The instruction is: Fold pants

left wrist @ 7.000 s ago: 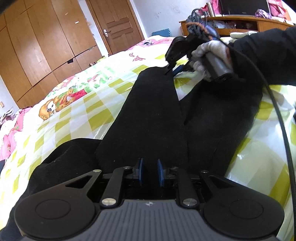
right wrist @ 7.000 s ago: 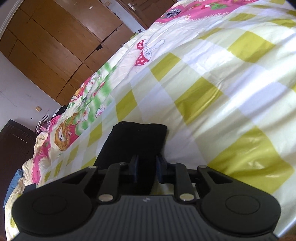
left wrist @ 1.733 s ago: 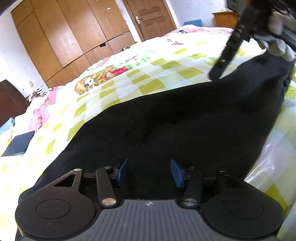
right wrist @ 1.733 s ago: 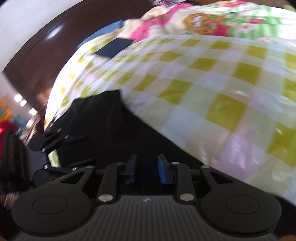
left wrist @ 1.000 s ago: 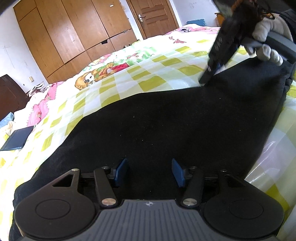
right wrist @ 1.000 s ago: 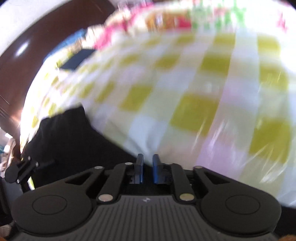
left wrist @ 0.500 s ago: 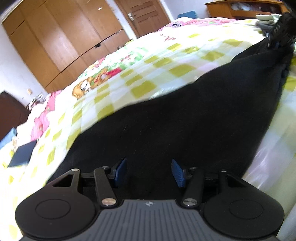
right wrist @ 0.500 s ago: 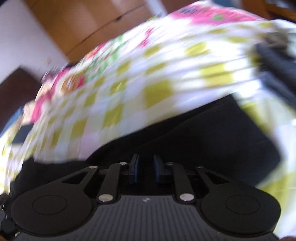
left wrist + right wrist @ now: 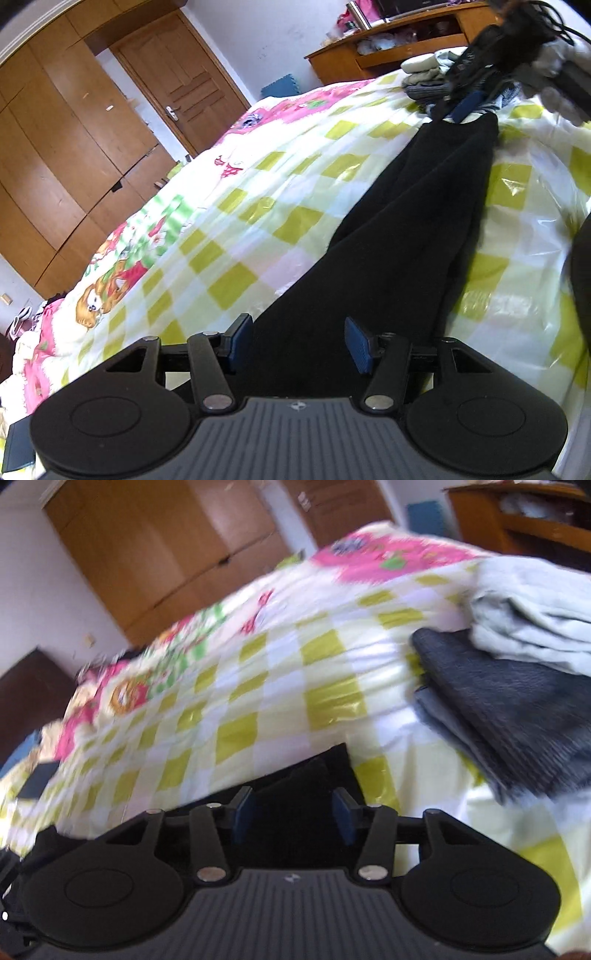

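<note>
Bed (image 9: 258, 206) covered with yellow-green checked sheet, cartoon and floral print toward the far side, fills both views. Wooden wardrobe (image 9: 62, 147) and panel door (image 9: 184, 81) behind it; wooden shelf unit (image 9: 388, 44) at the far end of the room.

Black pants (image 9: 399, 229) lie on the bed as one long narrow strip, legs stacked together, running from the left hand-held gripper (image 9: 299, 345) away to the right hand-held gripper (image 9: 461, 107) at the far end. Near end of the strip passes between the left fingers; blue pads (image 9: 356, 345) stand wide apart, fabric between them but not pinched.

Right wrist view, blurred: right hand-held gripper (image 9: 293, 816) also wide, jaws spread, end of the black pants (image 9: 303, 775) lying between the pads and under them, not clamped. In the left view the right tool sits at the pants' far end, held by a gloved hand (image 9: 557, 92); contact with cloth there not clear.

Stack of folded clothes (image 9: 517, 686) just beside the pants' far end: dark grey item below, pale grey-white item (image 9: 535, 609) on top. Small dark flat object (image 9: 35, 782) on the bed at the left edge, well apart.
</note>
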Motion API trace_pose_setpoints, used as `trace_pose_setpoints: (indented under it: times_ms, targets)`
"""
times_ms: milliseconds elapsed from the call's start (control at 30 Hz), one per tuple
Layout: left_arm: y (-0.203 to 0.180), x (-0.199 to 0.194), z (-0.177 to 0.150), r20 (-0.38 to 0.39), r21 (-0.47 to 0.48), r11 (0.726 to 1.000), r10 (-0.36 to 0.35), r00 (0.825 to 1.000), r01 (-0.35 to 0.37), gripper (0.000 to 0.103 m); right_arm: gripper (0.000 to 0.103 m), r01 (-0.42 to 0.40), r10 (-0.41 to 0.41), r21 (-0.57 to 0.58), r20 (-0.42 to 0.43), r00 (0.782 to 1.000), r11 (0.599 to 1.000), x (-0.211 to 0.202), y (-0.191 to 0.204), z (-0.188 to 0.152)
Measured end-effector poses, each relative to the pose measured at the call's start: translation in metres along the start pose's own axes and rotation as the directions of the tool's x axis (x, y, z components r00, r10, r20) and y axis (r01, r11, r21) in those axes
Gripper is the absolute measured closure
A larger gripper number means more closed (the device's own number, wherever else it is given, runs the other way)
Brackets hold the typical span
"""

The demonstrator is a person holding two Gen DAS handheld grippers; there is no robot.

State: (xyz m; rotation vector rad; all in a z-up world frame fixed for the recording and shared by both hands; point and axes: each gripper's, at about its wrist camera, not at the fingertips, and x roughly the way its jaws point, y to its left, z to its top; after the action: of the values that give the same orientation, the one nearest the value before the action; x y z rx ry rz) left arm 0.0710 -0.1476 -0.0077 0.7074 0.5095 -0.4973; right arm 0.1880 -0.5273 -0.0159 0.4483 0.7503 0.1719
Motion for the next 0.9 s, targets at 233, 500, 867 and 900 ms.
trace_pose_setpoints:
  times_ms: [233,500,867,900]
  targets:
    - [-0.012,0.005,-0.002,-0.009,0.028,0.999,-0.021,1.000,0.021,0.035,0.102,-0.072,0.072,0.000,-0.091,0.993,0.997,0.015,0.011,0.009]
    - [-0.007,0.011,-0.015,-0.024,0.000,1.000,-0.004,1.000,0.004,0.035,0.093,-0.058,0.056,0.029,0.068,0.996,0.998,-0.008,0.000,0.037]
    - [-0.012,0.017,-0.003,0.015,0.004,0.999,-0.046,0.999,0.046,0.035,0.066,-0.007,0.007,-0.002,-0.141,0.990,1.000,0.053,-0.031,0.029]
    - [-0.013,0.018,-0.003,0.012,0.007,0.999,-0.047,0.999,0.047,0.035,0.074,-0.007,0.011,0.026,-0.143,0.990,1.000,0.052,-0.031,0.030]
